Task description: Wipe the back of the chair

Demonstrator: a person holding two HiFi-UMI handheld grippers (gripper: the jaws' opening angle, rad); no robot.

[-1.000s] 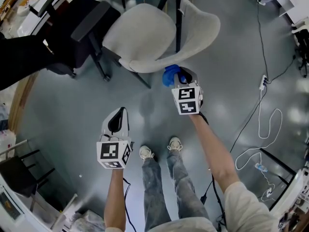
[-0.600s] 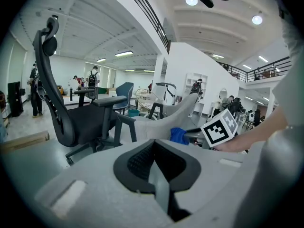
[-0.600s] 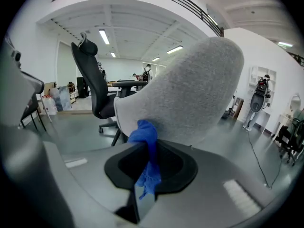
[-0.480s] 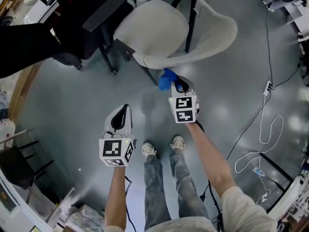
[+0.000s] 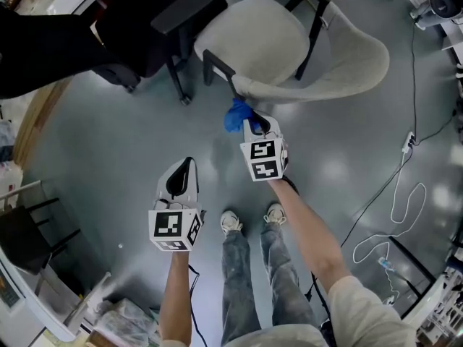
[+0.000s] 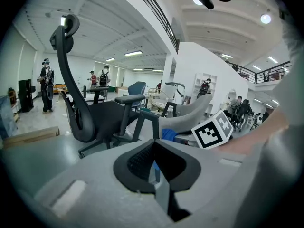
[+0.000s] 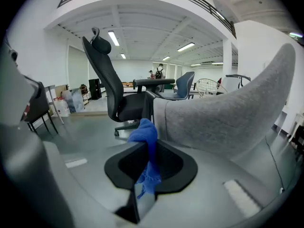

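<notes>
A grey upholstered chair (image 5: 282, 42) stands at the top of the head view, its curved back (image 5: 362, 56) sweeping round to the right. My right gripper (image 5: 249, 121) is shut on a blue cloth (image 5: 236, 116) just below the chair's near edge. In the right gripper view the cloth (image 7: 144, 129) bunches up out of the jaws of that gripper (image 7: 145, 146), with the grey chair back (image 7: 228, 113) close on the right. My left gripper (image 5: 177, 179) hangs lower left over bare floor, shut and holding nothing. Its own view shows the left gripper (image 6: 154, 144) and the chair (image 6: 190, 115) beyond.
A black office chair (image 5: 145, 20) stands left of the grey one, its mesh back (image 7: 107, 80) upright in the right gripper view. White cables (image 5: 405, 201) trail over the floor at right. A small black chair (image 5: 29, 244) sits at left. The person's shoes (image 5: 231, 223) are below the grippers.
My right gripper with the blue cloth has slid left along the chair's near edge, and the chair now sits further right in view. The left gripper has barely moved.
</notes>
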